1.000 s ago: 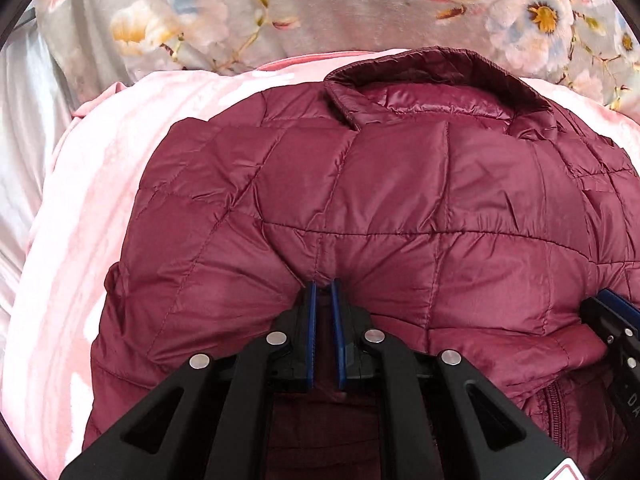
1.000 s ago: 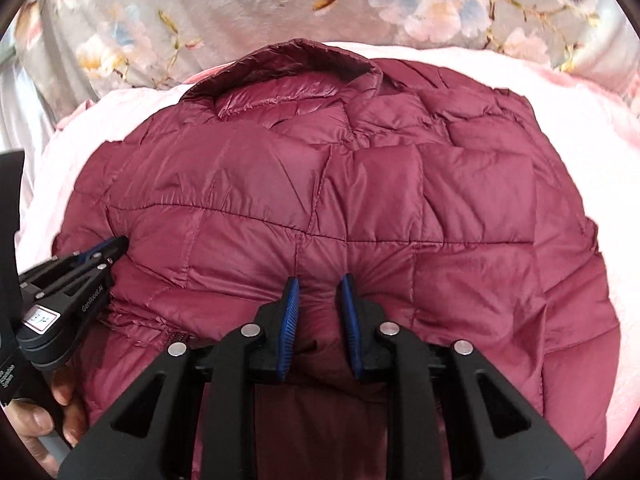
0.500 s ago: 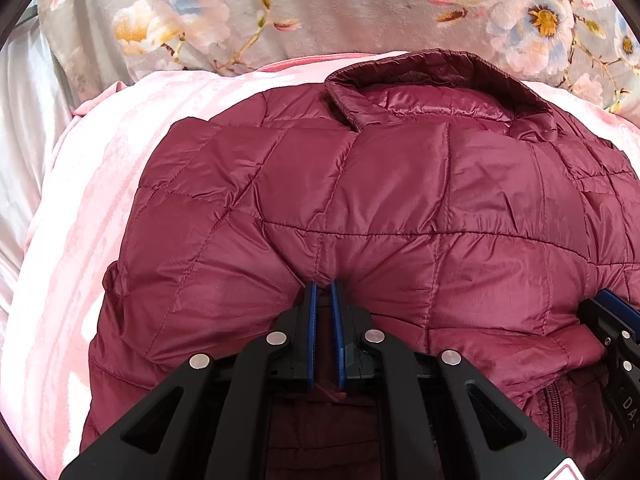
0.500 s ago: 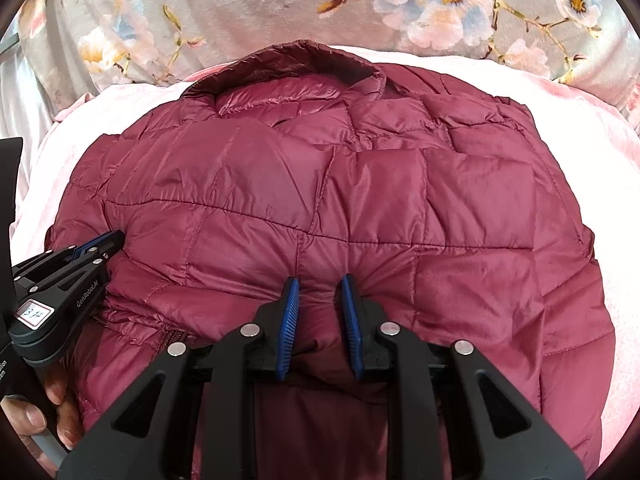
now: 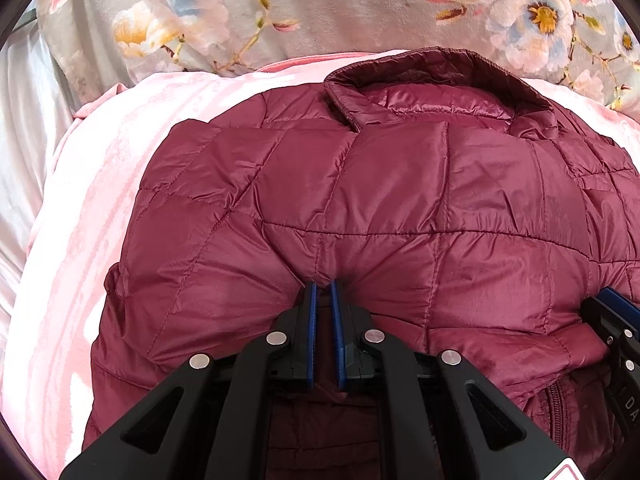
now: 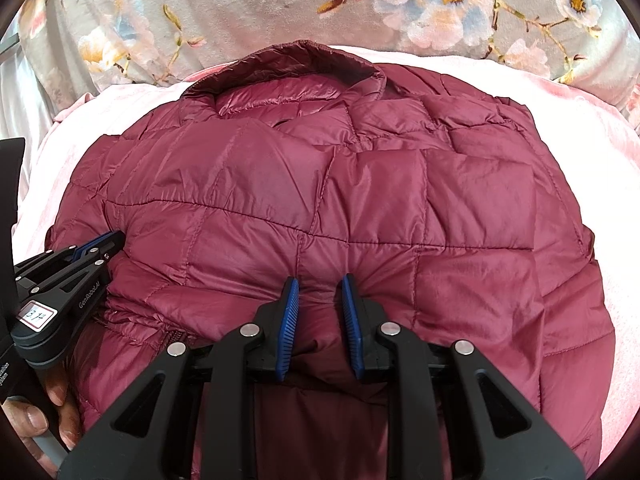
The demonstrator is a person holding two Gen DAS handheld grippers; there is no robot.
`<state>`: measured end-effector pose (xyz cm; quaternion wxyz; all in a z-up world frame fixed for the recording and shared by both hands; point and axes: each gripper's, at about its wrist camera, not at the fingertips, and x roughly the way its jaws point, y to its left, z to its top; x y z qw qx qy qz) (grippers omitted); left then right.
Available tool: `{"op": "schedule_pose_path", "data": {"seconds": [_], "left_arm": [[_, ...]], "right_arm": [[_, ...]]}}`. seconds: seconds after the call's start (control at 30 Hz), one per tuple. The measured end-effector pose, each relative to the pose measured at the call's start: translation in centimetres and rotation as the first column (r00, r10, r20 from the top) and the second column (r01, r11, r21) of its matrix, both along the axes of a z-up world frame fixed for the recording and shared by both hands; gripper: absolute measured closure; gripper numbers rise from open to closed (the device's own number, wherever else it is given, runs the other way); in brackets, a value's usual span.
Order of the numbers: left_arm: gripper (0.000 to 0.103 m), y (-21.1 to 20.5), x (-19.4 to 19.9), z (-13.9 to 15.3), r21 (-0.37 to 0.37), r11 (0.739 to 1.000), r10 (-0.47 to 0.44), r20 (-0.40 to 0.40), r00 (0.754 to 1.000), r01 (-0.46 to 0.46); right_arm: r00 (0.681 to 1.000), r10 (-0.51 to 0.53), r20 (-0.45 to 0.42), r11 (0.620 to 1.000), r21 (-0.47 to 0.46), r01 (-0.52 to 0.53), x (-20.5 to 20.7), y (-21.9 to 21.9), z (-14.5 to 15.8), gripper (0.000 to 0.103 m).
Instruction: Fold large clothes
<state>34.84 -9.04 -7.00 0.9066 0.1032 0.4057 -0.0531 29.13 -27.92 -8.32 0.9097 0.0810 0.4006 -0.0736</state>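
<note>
Jacket: a maroon quilted puffer is spread on a pink blanket, collar at the far end, and it fills most of both views.
Fold: the near hem is doubled up over the body, so a thick rounded edge is formed along the near side; a zipper is seen under that edge.
Left tool: its blue pads are brought close together, and a thin pinch of jacket fabric is held between them at the fold edge; creases are drawn toward the tips.
Right tool: its pads are set a little farther apart, and a thicker bunch of the same fold is clamped between them.
Relation: both tools are placed side by side on the near edge of the jacket; the left one is seen at the left border of the right wrist view, its tips touching the fabric.
Hand: fingers are wrapped around the left tool's handle at the lower left of the right wrist view.
Blanket: it is laid under the jacket and shows on both sides of it.
Background: a grey floral cloth is seen beyond the collar.
</note>
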Motion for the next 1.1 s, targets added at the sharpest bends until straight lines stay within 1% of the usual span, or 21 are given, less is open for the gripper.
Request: {"op": "schedule_pose_path", "data": {"seconds": [0.07,0.1,0.17,0.2,0.23,0.27,0.3,0.33,0.37,0.47,0.5,0.53,0.6,0.63,0.67,0.77,0.9,1.0,1.03,1.07,1.1], "left_arm": [[0.094,0.2,0.0,0.1,-0.015,1.000,-0.001,-0.003,1.000,0.001],[0.094,0.4,0.0,0.1,-0.030,1.000,-0.002,-0.006,1.000,0.002],[0.092,0.9,0.0,0.5,-0.066,0.998,-0.002,-0.014,1.000,0.001],[0.090,1.2,0.1,0.7,-0.081,0.997,-0.006,-0.022,1.000,0.005],[0.083,1.5,0.2,1.1,-0.085,0.996,-0.015,-0.046,0.999,0.011],[0.073,1.8,0.4,1.8,-0.095,0.995,-0.026,-0.061,0.998,0.020],[0.067,1.9,0.5,2.4,-0.101,0.995,-0.034,-0.065,0.997,0.027],[0.054,2.1,1.0,3.5,-0.113,0.993,-0.040,-0.060,0.997,0.034],[0.044,2.2,1.5,4.7,-0.124,0.992,-0.040,-0.048,0.998,0.033],[0.031,2.3,4.0,7.4,-0.189,0.981,-0.037,-0.026,0.999,0.032],[0.029,2.2,5.0,7.9,-0.215,0.976,-0.044,-0.030,0.999,0.037],[0.029,2.1,6.6,8.1,-0.246,0.969,-0.043,-0.048,0.998,0.030],[0.029,2.0,9.1,7.8,-0.291,0.957,-0.038,-0.101,0.994,0.007],[0.029,2.0,10.6,7.2,-0.334,0.943,-0.037,-0.139,0.990,-0.012],[0.029,1.9,12.1,6.4,-0.371,0.928,-0.048,-0.181,0.982,-0.023],[0.029,1.5,14.8,4.2,-0.406,0.912,-0.047,-0.260,0.965,-0.065],[0.029,0.8,16.8,2.5,-0.441,0.894,-0.056,-0.278,0.959,-0.076],[0.031,-0.2,17.5,1.9,-0.469,0.882,-0.099,-0.291,0.952,-0.051],[0.032,-0.4,17.6,1.9,-0.469,0.882,-0.113,-0.292,0.950,-0.039],[0.039,-0.8,17.6,1.9,-0.470,0.882,-0.126,-0.289,0.949,-0.026],[0.045,-1.0,17.7,1.9,-0.476,0.879,-0.140,-0.287,0.947,-0.014]], "right_arm": [[1.000,0.003,0.006,1.000,0.017,-0.003,-0.2,-0.2,0.1,0.079],[1.000,0.008,0.015,0.999,0.048,-0.009,-0.3,-0.5,0.3,0.076],[1.000,0.003,0.025,0.996,0.084,-0.005,-0.8,-1.0,0.9,0.056],[0.999,-0.003,0.036,0.993,0.116,-0.002,-1.2,-1.4,1.7,0.050],[0.999,-0.001,0.048,0.991,0.136,-0.006,-1.4,-1.8,2.4,0.044],[0.998,0.007,0.059,0.989,0.148,-0.016,-1.4,-2.2,3.2,0.043],[0.997,0.019,0.069,0.988,0.153,-0.030,-1.2,-2.6,4.3,0.043],[0.997,0.022,0.079,0.988,0.151,-0.034,-0.7,-3.1,5.4,0.040],[0.996,0.016,0.089,0.988,0.155,-0.030,-0.1,-3.8,6.3,0.034],[0.989,-0.028,0.146,0.978,0.208,-0.003,2.9,-6.8,8.4,0.029],[0.987,-0.057,0.153,0.972,0.235,0.019,4.2,-7.9,8.6,0.027],[0.986,-0.079,0.147,0.963,0.266,0.038,5.5,-9.1,8.5,0.023],[0.986,-0.113,0.126,0.944,0.324,0.067,7.8,-10.9,7.7,0.022],[0.986,-0.123,0.115,0.938,0.337,0.078,8.7,-11.3,7.4,0.022],[0.986,-0.132,0.101,0.937,0.336,0.091,9.8,-11.7,6.9,0.022],[0.990,-0.124,0.063,0.946,0.310,0.099,12.2,-11.7,5.6,0.022],[0.996,-0.089,0.004,0.943,0.322,0.082,14.5,-10.9,3.4,0.022],[1.000,-0.027,0.001,0.937,0.348,0.025,14.7,-9.4,2.7,0.021],[1.000,-0.003,0.002,0.933,0.360,0.002,14.7,-8.9,2.5,0.024],[1.000,0.020,-0.001,0.929,0.369,-0.018,14.9,-8.5,2.4,0.028],[0.999,0.044,-0.011,0.928,0.370,-0.037,15.3,-7.8,2.3,0.036]]}}
